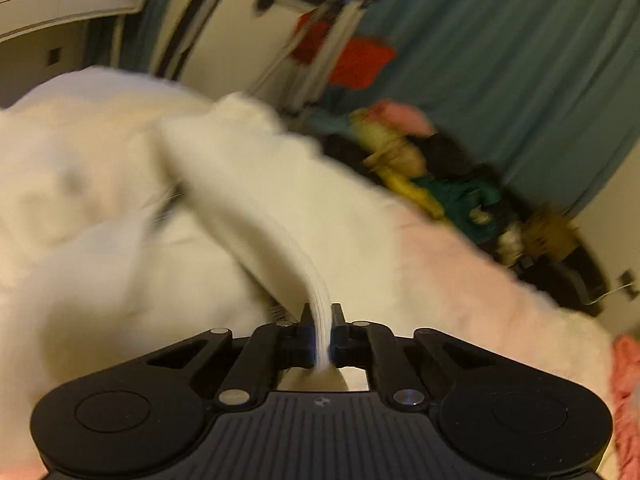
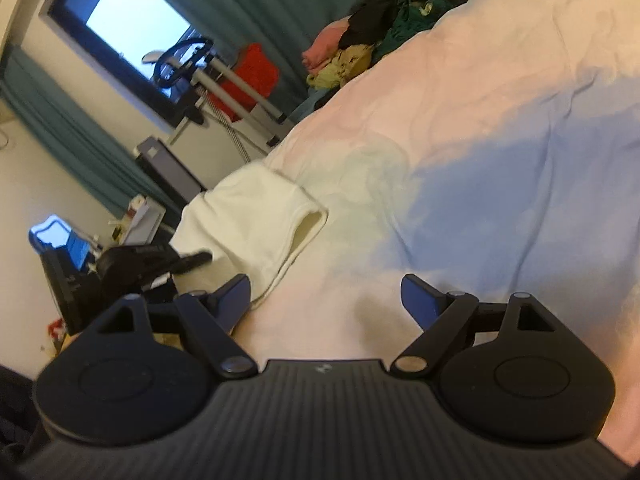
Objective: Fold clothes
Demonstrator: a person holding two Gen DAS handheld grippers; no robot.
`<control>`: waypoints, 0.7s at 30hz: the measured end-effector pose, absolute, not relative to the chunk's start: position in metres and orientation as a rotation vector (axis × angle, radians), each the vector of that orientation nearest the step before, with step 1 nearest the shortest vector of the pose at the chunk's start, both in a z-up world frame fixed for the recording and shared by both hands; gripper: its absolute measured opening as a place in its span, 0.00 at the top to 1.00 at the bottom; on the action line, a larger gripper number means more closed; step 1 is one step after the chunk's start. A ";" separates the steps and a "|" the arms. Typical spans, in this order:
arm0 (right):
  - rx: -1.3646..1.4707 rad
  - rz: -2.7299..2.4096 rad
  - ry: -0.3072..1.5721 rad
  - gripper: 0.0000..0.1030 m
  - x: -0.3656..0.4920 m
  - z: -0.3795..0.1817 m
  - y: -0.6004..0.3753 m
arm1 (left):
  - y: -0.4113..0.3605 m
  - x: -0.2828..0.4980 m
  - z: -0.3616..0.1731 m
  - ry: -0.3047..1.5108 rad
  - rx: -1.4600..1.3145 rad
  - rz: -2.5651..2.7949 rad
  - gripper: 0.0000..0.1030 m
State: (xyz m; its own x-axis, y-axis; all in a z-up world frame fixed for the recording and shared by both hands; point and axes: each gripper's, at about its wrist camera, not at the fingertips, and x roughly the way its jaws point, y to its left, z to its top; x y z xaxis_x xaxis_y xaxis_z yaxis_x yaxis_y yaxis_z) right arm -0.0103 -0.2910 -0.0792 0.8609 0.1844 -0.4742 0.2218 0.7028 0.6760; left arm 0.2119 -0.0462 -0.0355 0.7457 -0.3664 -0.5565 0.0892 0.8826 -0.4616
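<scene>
Left gripper [image 1: 322, 312] fingers pinch a strip of white garment [image 1: 224, 168] stretched ahead; right gripper [image 2: 326, 294] fingers spread wide over the bed [image 2: 500, 128], garment at their left.

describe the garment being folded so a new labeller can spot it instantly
Start from the wide pale bedsheet that fills most of both views. On its near edge lies a cream-white garment, apparently knit, with an open cuff or hem facing the middle of the bed; the left gripper is shut on a strip of it. Unlike the dark, green and yellow clothes pile at the far end, it lies alone.
</scene>
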 end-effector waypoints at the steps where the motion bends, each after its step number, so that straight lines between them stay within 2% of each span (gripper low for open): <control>1: 0.805 -0.035 0.528 0.19 -0.014 -0.080 -0.295 | -0.061 0.213 -0.030 0.656 -0.440 -0.319 0.95; 10: 1.008 -0.493 0.306 0.17 -0.058 -0.109 -0.373 | -0.216 0.214 0.027 0.509 -0.542 -0.747 0.97; 14: 1.028 -0.593 0.223 0.17 -0.074 -0.112 -0.380 | -0.284 0.207 0.028 0.577 -0.432 -0.837 0.92; 15: 1.027 -0.604 0.209 0.17 -0.077 -0.112 -0.381 | -0.294 0.203 0.019 0.619 -0.403 -0.844 0.88; 18: 1.034 -0.618 0.183 0.17 -0.084 -0.113 -0.382 | -0.285 0.185 -0.004 0.664 -0.398 -0.856 0.67; 19: 1.038 -0.619 0.177 0.17 -0.086 -0.113 -0.383 | -0.270 0.178 -0.009 0.661 -0.411 -0.836 0.48; 20: 1.041 -0.615 0.176 0.17 -0.087 -0.113 -0.382 | -0.253 0.171 -0.012 0.659 -0.427 -0.810 0.34; 21: 1.043 -0.610 0.175 0.17 -0.088 -0.113 -0.382 | -0.236 0.164 -0.016 0.657 -0.442 -0.783 0.31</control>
